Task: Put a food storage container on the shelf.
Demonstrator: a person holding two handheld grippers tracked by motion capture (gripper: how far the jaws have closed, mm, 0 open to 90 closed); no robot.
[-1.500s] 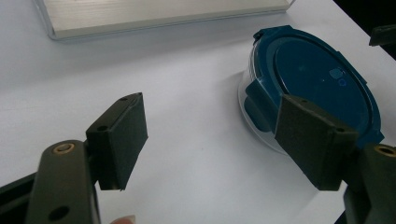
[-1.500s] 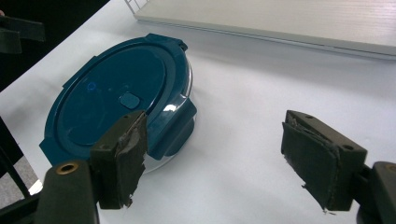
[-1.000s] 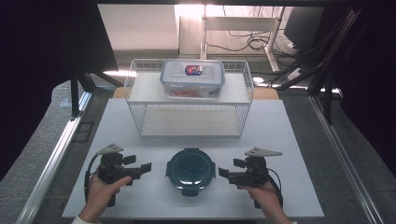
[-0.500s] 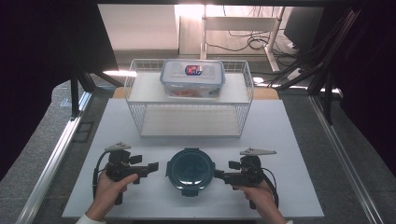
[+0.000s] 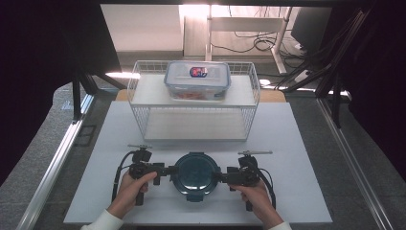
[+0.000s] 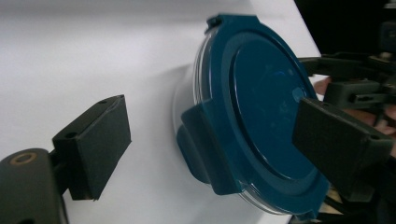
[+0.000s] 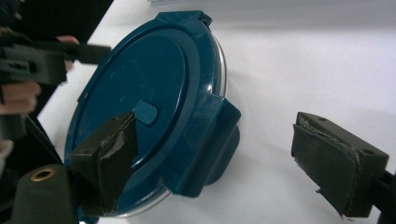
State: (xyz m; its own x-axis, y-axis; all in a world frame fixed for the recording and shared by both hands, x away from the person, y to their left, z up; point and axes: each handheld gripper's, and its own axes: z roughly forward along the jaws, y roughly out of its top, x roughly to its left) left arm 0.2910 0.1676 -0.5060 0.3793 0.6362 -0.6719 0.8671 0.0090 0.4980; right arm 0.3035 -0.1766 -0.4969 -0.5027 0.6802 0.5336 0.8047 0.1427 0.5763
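While the round blue-lidded container [image 5: 195, 173] sits on the white bench [image 5: 306, 143], the left hand-held gripper [image 5: 167, 170] and right hand-held gripper [image 5: 217, 176] flank its two side clips. Both have just been opening their jaws wide, with a clip between each pair, not squeezed. Its lid is dark blue over a clear bowl.

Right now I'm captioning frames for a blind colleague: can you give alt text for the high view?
A round blue-lidded container sits on a white table, flanked by the left gripper and the right gripper, both open at its side latches. Behind, a clear lidded box rests on a white wire rack.
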